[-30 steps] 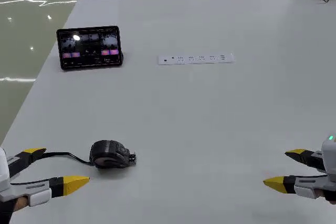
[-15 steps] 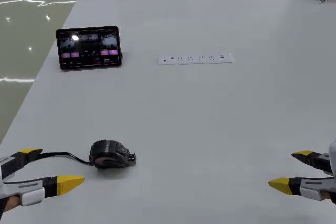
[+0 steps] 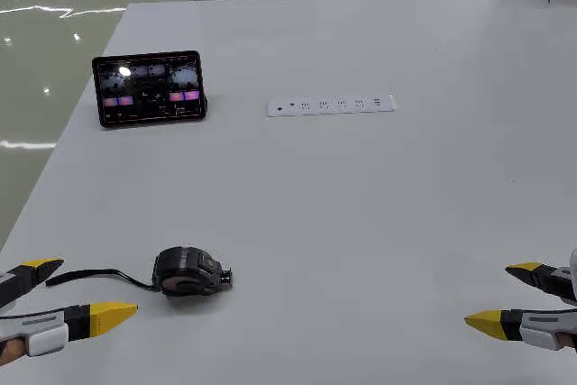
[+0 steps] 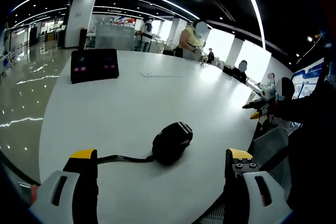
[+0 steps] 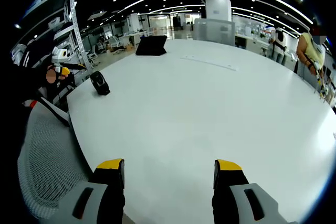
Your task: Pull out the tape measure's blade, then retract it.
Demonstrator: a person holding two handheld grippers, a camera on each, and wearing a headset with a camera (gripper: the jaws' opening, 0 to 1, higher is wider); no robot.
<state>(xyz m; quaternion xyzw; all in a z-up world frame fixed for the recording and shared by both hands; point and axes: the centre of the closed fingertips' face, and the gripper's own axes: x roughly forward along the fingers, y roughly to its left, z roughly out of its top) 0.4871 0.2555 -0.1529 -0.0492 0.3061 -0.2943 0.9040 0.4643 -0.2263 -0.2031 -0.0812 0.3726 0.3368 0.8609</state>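
Resting tape measure (image 3: 191, 270), unreadably small

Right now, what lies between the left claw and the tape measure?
Only the black strap of the tape measure, lying on the white table and running toward the left claw. The head view and left gripper view both show it.

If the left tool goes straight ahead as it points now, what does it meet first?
Probably the black strap lying just ahead of the left tool, then the tape measure's case; depth is unclear.
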